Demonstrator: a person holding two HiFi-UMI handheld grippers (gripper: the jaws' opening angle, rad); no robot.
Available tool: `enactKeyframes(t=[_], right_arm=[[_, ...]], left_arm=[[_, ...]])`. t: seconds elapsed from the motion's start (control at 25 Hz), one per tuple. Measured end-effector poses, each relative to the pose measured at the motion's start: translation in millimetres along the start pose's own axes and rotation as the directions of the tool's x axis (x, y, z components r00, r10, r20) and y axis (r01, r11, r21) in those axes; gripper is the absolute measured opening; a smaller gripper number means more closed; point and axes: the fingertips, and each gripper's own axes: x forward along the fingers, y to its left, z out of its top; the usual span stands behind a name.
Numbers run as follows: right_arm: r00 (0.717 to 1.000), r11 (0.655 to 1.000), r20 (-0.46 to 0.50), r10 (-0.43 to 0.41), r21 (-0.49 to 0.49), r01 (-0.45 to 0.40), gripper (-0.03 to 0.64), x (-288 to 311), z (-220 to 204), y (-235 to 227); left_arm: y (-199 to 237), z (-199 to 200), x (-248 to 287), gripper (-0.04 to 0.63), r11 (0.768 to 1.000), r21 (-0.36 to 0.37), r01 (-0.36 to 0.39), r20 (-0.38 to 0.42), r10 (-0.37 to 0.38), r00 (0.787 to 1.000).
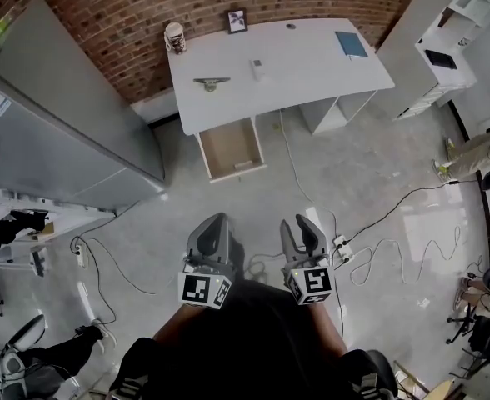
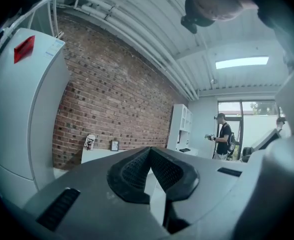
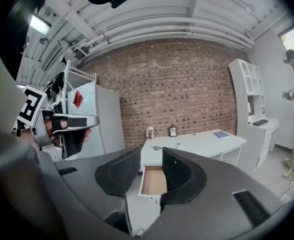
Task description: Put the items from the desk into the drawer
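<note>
smooth white curved desk [image 1: 312,65], open box-shaped wooden drawer [image 1: 231,148] — rib-padded grey left gripper [image 2: 149,151] clenched empty, right gripper [image 3: 151,169] parted, empty.

Red brick wall [image 1: 145,7] across the back, and a tall grey refrigerator [image 1: 53,123] stands against it on the left, a red sticker [image 2: 24,49] high on its side. Polished grey concrete floor [image 1: 378,157] below, with a white power strip [image 1: 342,248] lying on it, a looping white cable [image 1: 395,261] beside that and a black cable [image 1: 395,211] trailing right. White shelf unit [image 3: 249,94] at the right wall. Near it, a person in a dark top [image 2: 223,139] stands by the bright window. White pipes [image 3: 177,26] run along the ceiling.
</note>
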Motion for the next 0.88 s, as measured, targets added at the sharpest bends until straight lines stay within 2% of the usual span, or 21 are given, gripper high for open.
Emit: enactKeyframes(t=[0.32, 0.6, 0.88], right_arm=[[0.999, 0.999, -0.023, -0.039, 0.002, 0.039, 0.118, 93, 31, -6], [0.996, 0.997, -0.025, -0.082, -0.011, 0.081, 0.118, 160, 41, -7], [0.996, 0.997, -0.031, -0.082, -0.012, 0.082, 0.118, 198, 49, -17]], left_arm=[[64, 23, 73, 0.002, 0.999, -0.019, 0.036, -0.006, -0.036, 0.999], [118, 28, 111, 0.002, 0.997, -0.028, 0.066, -0.015, -0.067, 0.998], [137, 33, 135, 0.002, 0.998, -0.035, 0.052, -0.017, -0.052, 0.998]])
